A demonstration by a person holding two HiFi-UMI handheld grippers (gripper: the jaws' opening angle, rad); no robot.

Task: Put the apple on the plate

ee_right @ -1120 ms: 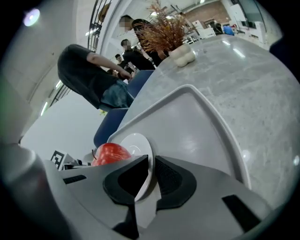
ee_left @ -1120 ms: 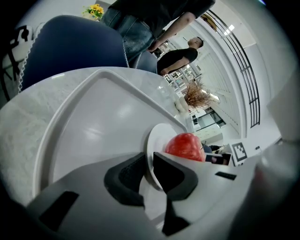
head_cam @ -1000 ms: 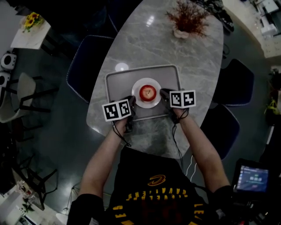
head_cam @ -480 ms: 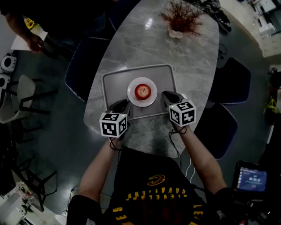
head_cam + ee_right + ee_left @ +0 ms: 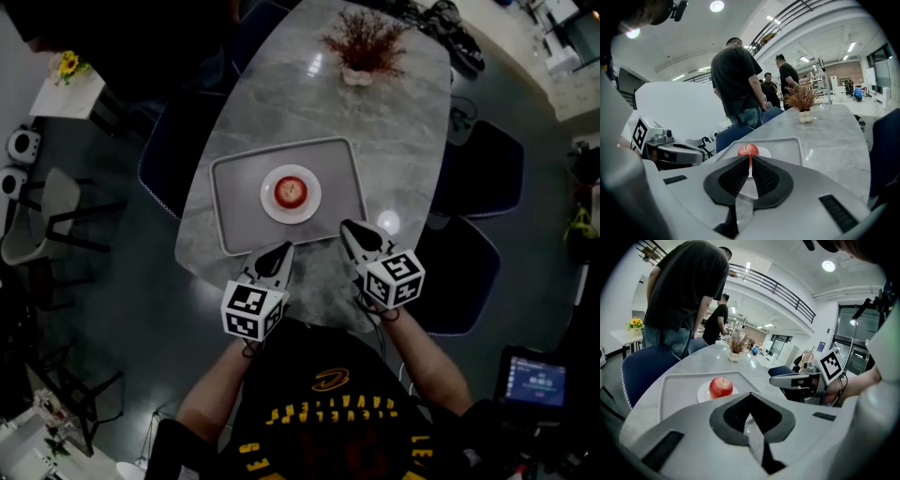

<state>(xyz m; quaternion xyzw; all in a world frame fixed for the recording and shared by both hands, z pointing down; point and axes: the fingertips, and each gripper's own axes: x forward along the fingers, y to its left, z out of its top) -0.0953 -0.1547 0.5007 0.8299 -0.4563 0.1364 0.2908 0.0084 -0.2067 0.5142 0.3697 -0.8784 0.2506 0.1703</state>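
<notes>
Both hands are held over the table's (image 5: 384,122) near end, on the person's side of the tray (image 5: 234,187), with each tool angled obliquely down toward it. The left gripper (image 5: 279,251) is at the tray's near edge, left of centre, its jaws pressed together and empty. The right gripper (image 5: 350,229) is just off the tray's near right corner, its jaws likewise together and empty (the fruit seen past their tips lies beyond them, ungripped). The apple (image 5: 292,191) sits stem-up on the white plate (image 5: 310,209) at the tray's centre, apart from both tools.
</notes>
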